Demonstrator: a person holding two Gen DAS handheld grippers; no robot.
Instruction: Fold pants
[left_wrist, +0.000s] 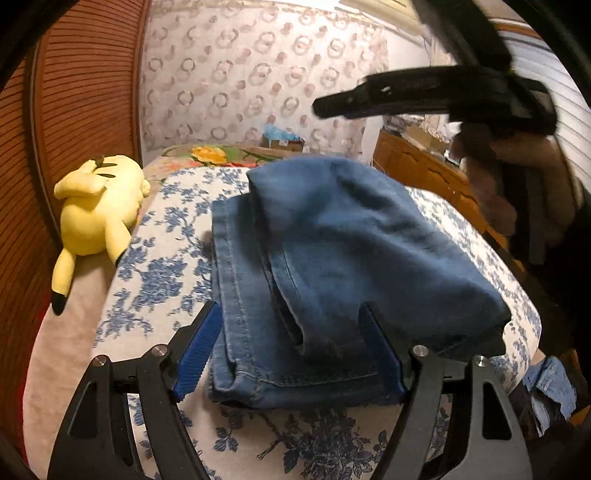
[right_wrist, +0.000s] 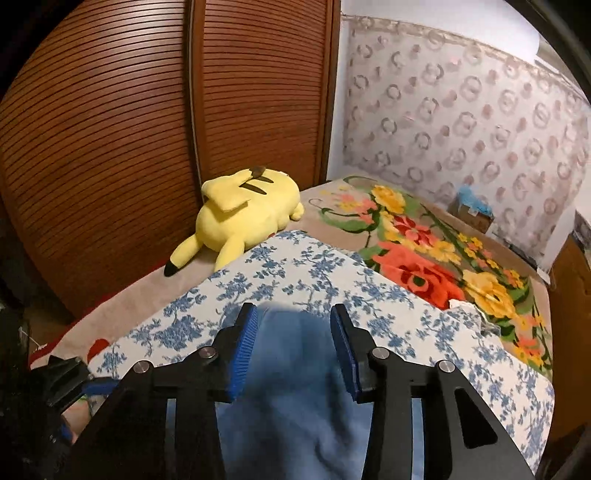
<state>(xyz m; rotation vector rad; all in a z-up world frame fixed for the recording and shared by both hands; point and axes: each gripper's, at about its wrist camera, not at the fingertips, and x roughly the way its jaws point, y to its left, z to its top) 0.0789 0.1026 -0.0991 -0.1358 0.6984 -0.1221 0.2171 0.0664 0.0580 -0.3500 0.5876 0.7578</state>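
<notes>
Already folded into a thick blue bundle, the pants (left_wrist: 332, 266) lay on a white bedspread with blue flowers (left_wrist: 162, 280), their hem and seams facing the left wrist camera. The left gripper (left_wrist: 291, 347) sat low at the near edge of that bundle with its 2 blue-padded fingers (left_wrist: 195, 350) spread wide. One stood just outside the left edge of the denim and the other rose from its top surface, and neither pad pinched the cloth.

Above and to the right, a hand (left_wrist: 517, 184) held the right gripper (right_wrist: 293, 354), blurred in that view. From the right wrist camera, its jaws stood partly apart with a blurred fold of the pants between them. The fabric hung loose in the gap, so the fingers looked released rather than clenched, though the left pad (right_wrist: 243, 354) was very near the cloth.

A yellow plush toy (right_wrist: 243, 218) lay on its side near the slatted wooden doors (right_wrist: 110, 147), well apart from the pants. A bright flowered blanket (right_wrist: 443, 266) covered the bed beyond the bedspread.
</notes>
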